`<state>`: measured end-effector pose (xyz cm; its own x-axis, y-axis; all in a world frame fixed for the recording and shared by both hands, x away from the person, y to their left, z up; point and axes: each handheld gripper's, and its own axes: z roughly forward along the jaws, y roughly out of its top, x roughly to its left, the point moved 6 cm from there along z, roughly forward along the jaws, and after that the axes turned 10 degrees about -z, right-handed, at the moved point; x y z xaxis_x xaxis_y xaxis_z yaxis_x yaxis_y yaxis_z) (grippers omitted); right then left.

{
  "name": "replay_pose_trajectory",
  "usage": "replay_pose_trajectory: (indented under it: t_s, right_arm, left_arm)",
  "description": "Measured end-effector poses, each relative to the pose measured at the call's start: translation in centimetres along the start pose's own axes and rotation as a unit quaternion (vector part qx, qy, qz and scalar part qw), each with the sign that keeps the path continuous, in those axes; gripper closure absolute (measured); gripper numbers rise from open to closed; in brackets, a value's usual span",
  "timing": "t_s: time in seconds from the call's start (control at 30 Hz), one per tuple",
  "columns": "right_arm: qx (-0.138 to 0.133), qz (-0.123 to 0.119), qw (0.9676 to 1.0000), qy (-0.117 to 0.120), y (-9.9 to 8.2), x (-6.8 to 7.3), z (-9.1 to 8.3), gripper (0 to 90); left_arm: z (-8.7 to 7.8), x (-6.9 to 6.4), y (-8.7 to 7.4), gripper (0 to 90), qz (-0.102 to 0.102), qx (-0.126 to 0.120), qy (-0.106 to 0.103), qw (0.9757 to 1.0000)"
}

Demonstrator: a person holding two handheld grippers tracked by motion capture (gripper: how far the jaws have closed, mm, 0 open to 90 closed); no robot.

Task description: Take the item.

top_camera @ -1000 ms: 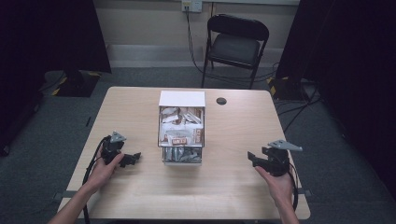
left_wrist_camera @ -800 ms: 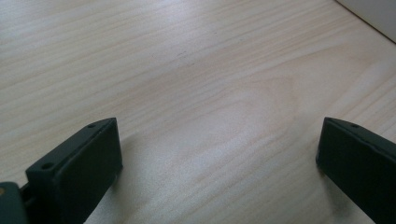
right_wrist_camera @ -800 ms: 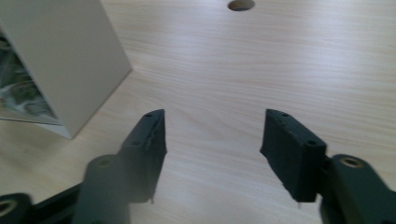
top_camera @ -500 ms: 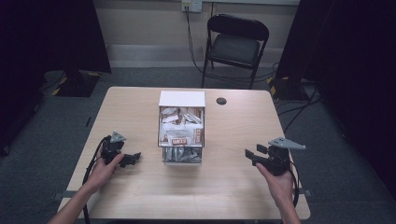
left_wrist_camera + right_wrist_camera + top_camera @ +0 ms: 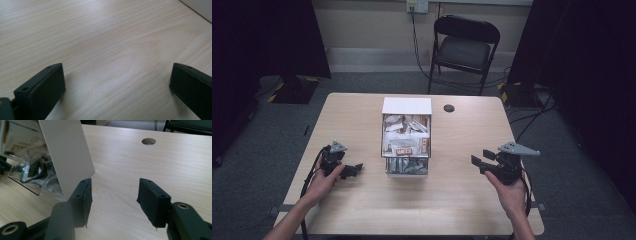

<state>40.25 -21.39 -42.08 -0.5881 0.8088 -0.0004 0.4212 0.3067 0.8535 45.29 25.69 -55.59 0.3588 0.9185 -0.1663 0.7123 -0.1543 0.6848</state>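
Note:
A white box (image 5: 407, 106) stands mid-table, open on top and full of several wrapped snack packets (image 5: 406, 137), with a clear plastic front section (image 5: 407, 166). My left gripper (image 5: 353, 169) rests low on the table left of the box, open, with bare wood between its jaws (image 5: 117, 72). My right gripper (image 5: 477, 164) is held right of the box, pointing toward it, open and holding nothing (image 5: 113, 190). In the right gripper view the box's white side wall (image 5: 67, 157) and clear section (image 5: 32, 172) are just beyond the left jaw.
A round cable hole (image 5: 449, 108) sits in the wooden table (image 5: 462, 210) behind the box's right side. A black folding chair (image 5: 464, 47) stands beyond the far edge. Cables trail from both grippers. Bare wood lies in front of the box.
My right gripper has shifted slightly left toward the box. The left gripper has stayed put.

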Motion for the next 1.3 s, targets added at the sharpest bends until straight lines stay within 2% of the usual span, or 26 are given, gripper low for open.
replay_pose_trajectory:
  t_s: [0.23,0.4,0.53,0.67,0.77,0.87,1.17,1.2,1.3]
  right_arm:
    - [-0.025,-0.007,0.9996,0.012,2.1,0.7,-0.5,46.6]
    - [-0.029,-0.024,0.9992,0.012,3.1,1.0,-0.7,48.8]
    - [-0.032,-0.036,0.9986,0.024,4.3,1.5,-1.0,50.0]
    - [-0.039,-0.035,0.9982,0.030,5.0,1.8,-1.2,50.1]
    - [-0.047,-0.028,0.9973,0.050,6.0,2.2,-1.4,50.2]
    - [-0.049,-0.032,0.9963,0.063,7.1,2.7,-1.5,46.8]
    - [-0.057,-0.045,0.9948,0.070,8.9,3.5,-1.6,41.5]
    - [-0.064,-0.045,0.9939,0.078,9.2,3.6,-1.7,41.0]
    - [-0.069,-0.046,0.9933,0.080,9.5,3.7,-1.8,39.4]
  left_arm:
    - [0.0,0.0,0.0,0.0,0.000,0.000,0.000,1.0000]
    - [0.0,0.0,0.0,0.0,0.000,0.000,0.000,1.0000]
    - [0.0,0.0,0.0,0.0,0.001,0.000,0.001,1.0000]
    - [0.0,0.0,0.0,0.0,0.001,0.000,0.001,1.0000]
    - [0.0,0.0,0.0,0.0,-0.002,-0.002,0.000,1.0000]
    - [0.0,0.0,0.0,0.0,-0.003,-0.002,0.000,1.0000]
    - [0.0,0.0,0.0,0.0,0.000,0.000,0.000,1.0000]
    - [0.0,0.0,0.0,0.0,0.000,0.000,0.000,1.0000]
    - [0.0,0.0,0.0,0.0,0.000,0.000,0.000,1.0000]
